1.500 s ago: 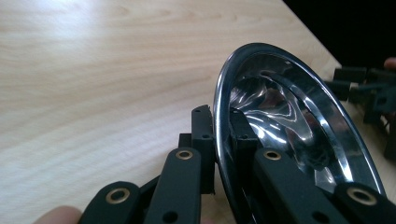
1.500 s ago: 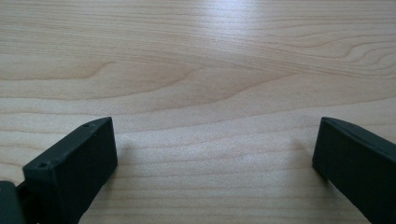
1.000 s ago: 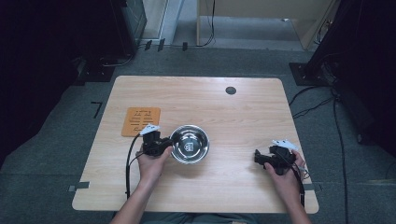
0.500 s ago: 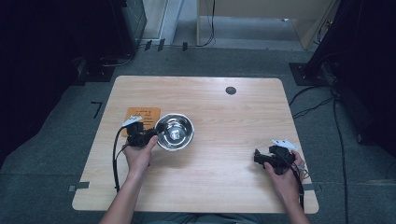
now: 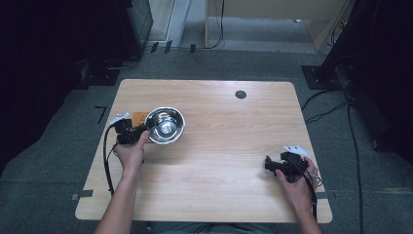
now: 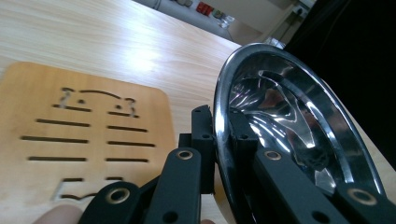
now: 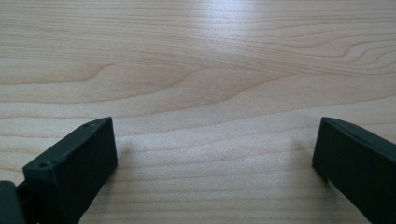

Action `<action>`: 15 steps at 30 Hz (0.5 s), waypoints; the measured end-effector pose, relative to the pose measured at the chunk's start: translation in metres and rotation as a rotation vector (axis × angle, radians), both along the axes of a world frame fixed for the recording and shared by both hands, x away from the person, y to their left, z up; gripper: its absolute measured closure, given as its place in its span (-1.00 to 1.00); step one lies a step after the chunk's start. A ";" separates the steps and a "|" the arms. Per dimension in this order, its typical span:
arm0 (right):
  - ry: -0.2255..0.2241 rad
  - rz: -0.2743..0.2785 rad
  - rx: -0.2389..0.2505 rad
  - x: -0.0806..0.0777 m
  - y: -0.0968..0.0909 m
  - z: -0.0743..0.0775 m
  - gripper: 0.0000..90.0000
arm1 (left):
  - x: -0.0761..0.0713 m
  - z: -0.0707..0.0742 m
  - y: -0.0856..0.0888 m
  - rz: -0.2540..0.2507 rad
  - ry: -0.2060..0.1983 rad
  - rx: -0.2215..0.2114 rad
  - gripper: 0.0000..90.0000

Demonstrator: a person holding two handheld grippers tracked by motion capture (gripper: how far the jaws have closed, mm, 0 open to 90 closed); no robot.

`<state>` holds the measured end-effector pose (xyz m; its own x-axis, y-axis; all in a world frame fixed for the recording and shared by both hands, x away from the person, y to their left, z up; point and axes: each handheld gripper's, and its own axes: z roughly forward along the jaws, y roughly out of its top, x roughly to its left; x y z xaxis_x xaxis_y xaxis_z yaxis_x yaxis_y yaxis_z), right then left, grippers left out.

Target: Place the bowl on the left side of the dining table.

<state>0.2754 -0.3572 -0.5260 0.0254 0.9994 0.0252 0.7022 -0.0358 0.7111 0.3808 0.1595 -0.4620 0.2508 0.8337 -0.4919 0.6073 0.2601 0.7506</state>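
A shiny steel bowl (image 5: 165, 126) hangs tilted just above the table's left side, over an orange wooden coaster (image 5: 139, 117) that it mostly hides. My left gripper (image 5: 145, 129) is shut on the bowl's near-left rim. In the left gripper view the black jaws pinch the bowl's rim (image 6: 223, 135), and the coaster (image 6: 84, 135) with its cut slots lies beneath to the left. My right gripper (image 5: 269, 165) rests near the table's front right, open, with bare wood between its jaws (image 7: 212, 154).
The light wooden table (image 5: 219, 161) has a dark round grommet (image 5: 240, 94) near its far edge. Dark equipment and cables stand on the floor around it, with a wooden cabinet behind.
My left gripper has carried the bowl left and away from me, from the table's middle-left to above the orange coaster. The right gripper has stayed in place.
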 end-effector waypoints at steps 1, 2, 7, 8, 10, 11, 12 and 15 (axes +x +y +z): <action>0.000 0.000 0.000 0.000 0.000 0.000 -1.00 | 0.002 0.000 0.002 0.010 0.000 0.006 0.88; 0.000 0.000 0.000 0.000 0.000 0.000 -1.00 | 0.004 0.000 0.003 0.015 -0.001 0.012 0.88; 0.000 -0.001 0.000 0.000 0.000 0.000 -1.00 | 0.014 -0.005 0.013 0.056 0.011 0.000 0.88; 0.000 -0.001 0.001 0.000 0.000 0.000 -1.00 | 0.016 -0.007 0.015 0.068 0.016 -0.005 0.88; 0.000 -0.001 0.001 0.000 0.000 0.000 -1.00 | 0.019 -0.010 0.022 0.089 0.027 -0.012 0.88; -0.001 0.000 0.000 0.000 0.000 0.000 -1.00 | 0.021 -0.012 0.025 0.100 0.035 -0.015 0.88; -0.001 0.000 0.000 0.000 0.000 0.000 -1.00 | 0.022 -0.015 0.027 0.112 0.040 -0.019 0.88; -0.001 -0.002 0.000 0.000 0.000 0.000 -1.00 | 0.027 -0.022 0.036 0.146 0.060 -0.027 0.88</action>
<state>0.2752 -0.3570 -0.5261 0.0270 0.9993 0.0250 0.7014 -0.0368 0.7119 0.4077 0.1952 -0.4837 0.0973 0.8455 -0.5250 0.6050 0.3686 0.7058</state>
